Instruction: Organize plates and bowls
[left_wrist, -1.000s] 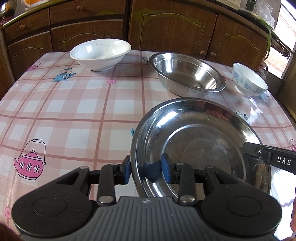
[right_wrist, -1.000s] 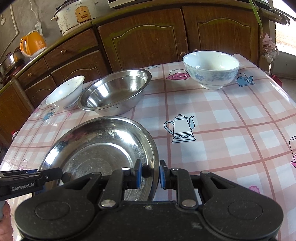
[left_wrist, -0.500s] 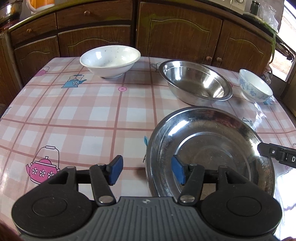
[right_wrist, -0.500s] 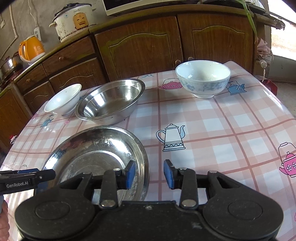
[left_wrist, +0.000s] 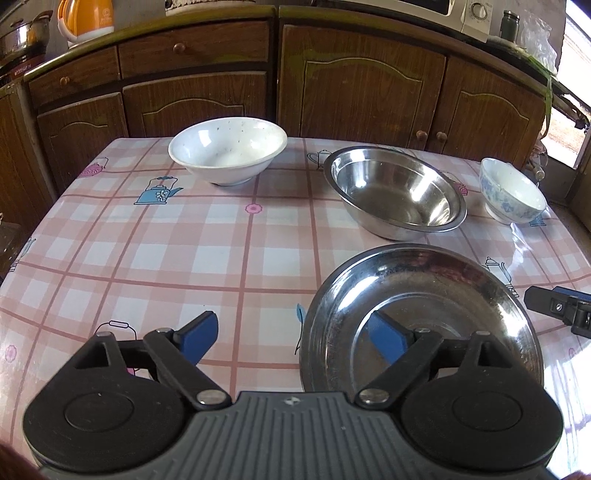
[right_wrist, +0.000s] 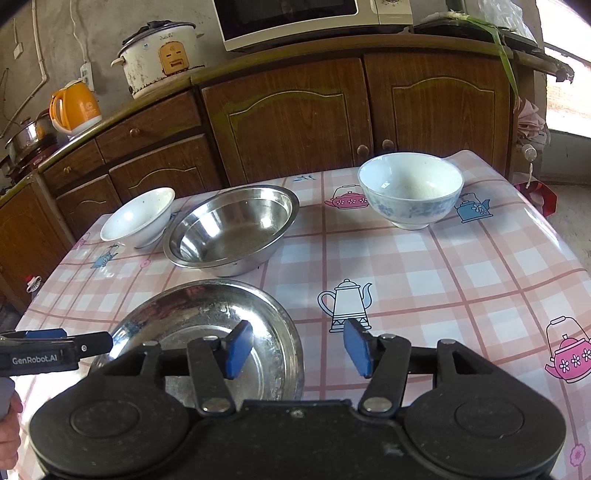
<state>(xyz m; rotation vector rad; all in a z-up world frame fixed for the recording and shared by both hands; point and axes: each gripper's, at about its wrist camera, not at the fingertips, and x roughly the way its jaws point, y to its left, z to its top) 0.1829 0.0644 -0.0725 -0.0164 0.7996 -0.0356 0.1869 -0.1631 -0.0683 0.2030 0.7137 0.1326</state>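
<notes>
A shallow steel plate (left_wrist: 424, 317) lies flat on the checked tablecloth near me; it also shows in the right wrist view (right_wrist: 207, 332). My left gripper (left_wrist: 291, 336) is open, its jaws astride the plate's left rim without touching. My right gripper (right_wrist: 297, 349) is open astride the plate's right rim. Behind the plate stand a deep steel bowl (left_wrist: 395, 192) (right_wrist: 232, 229), a plain white bowl (left_wrist: 227, 155) (right_wrist: 138, 218) to its left and a blue-patterned white bowl (left_wrist: 511, 192) (right_wrist: 410, 188) to its right.
The table (left_wrist: 147, 236) has a pink checked cloth with teapot prints. Brown cabinets (right_wrist: 288, 122) run behind it, with an orange kettle (right_wrist: 75, 107), a rice cooker (right_wrist: 160, 51) and a microwave (right_wrist: 314, 18) on the counter.
Both grippers, shut on the steel plate's rim a second ago, have opened wide and drawn back. The plate now rests on the table.
</notes>
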